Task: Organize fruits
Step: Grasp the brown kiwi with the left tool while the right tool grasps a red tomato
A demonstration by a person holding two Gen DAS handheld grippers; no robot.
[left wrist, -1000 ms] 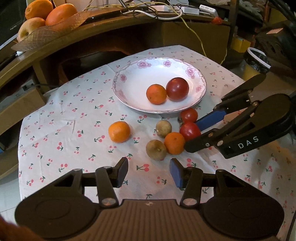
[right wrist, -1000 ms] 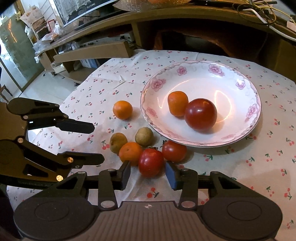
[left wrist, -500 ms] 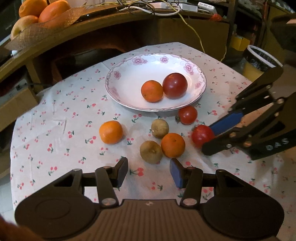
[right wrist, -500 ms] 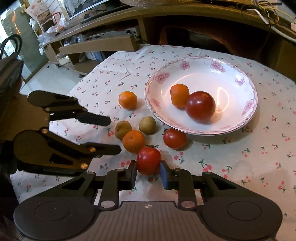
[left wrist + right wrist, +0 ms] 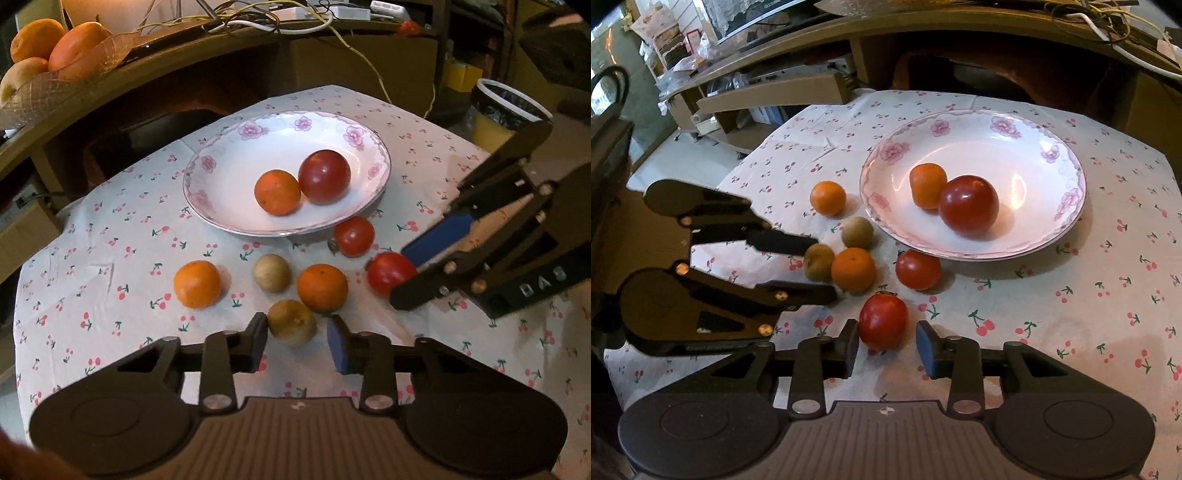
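A white floral plate holds an orange and a large red fruit. On the cloth lie two oranges, two brown fruits and two red tomatoes. My left gripper is open around the near brown fruit. My right gripper is open with the near tomato between its fingers, resting on the cloth.
The small table wears a cherry-print cloth. A wooden shelf behind carries a basket of fruit and cables. A lined bin stands at the right. Boxes and shelves stand beyond the table's left side.
My right gripper pulled the tomato away from the cluster toward the near edge and has opened around it. My left gripper moved forward to straddle the near brown fruit.
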